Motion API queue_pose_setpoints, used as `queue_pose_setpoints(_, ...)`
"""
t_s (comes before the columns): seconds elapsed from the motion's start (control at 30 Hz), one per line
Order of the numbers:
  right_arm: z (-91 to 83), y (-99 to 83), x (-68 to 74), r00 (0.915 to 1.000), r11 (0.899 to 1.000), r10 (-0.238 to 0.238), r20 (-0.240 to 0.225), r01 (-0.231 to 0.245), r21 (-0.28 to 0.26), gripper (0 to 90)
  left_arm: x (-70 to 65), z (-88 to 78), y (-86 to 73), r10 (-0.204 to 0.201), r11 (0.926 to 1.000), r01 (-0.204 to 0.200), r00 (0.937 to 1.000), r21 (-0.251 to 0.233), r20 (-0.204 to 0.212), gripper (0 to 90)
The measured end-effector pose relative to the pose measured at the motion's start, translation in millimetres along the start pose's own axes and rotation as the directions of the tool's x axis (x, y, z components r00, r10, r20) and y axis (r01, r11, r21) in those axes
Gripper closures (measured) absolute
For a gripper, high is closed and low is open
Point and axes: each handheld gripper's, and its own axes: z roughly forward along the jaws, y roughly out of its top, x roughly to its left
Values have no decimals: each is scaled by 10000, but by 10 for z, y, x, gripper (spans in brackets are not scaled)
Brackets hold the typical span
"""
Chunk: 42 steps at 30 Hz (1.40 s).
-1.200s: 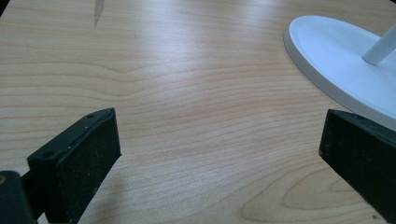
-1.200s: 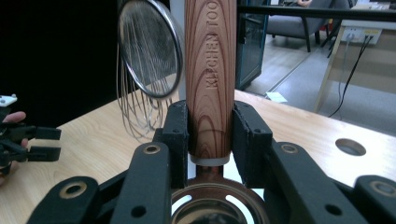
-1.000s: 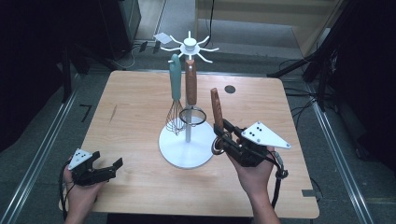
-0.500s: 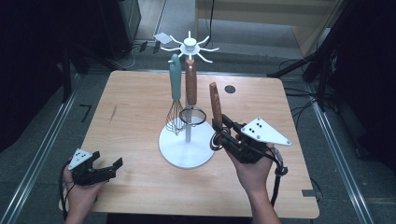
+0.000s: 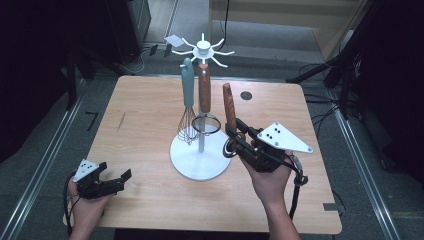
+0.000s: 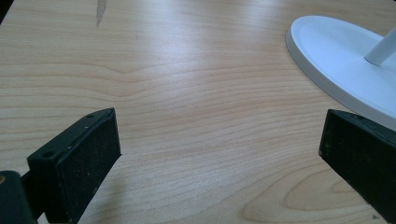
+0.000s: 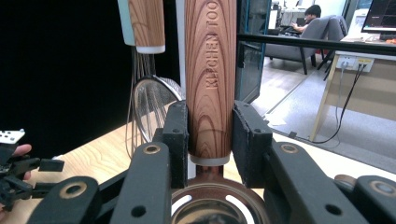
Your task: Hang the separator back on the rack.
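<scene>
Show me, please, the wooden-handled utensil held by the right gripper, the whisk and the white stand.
wooden-handled utensil (image 7: 208, 70), right gripper view, mid handle.
whisk (image 5: 187, 125), high view, wire loops.
white stand (image 5: 192, 167), high view, bare base.

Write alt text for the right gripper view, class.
The right gripper clamps a wooden utensil handle upright between its black jaws, a metal ring below. Behind hang a whisk and strainer; the left gripper rests on the table.
</scene>
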Motion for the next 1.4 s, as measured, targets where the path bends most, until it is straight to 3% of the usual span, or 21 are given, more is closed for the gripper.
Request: queue_pose_setpoints(1.4, -27, 320, 57, 9999, 9956, -62, 155, 76, -939, 705, -29, -8, -9, 200, 9997, -201, 9998, -134, -100, 0)
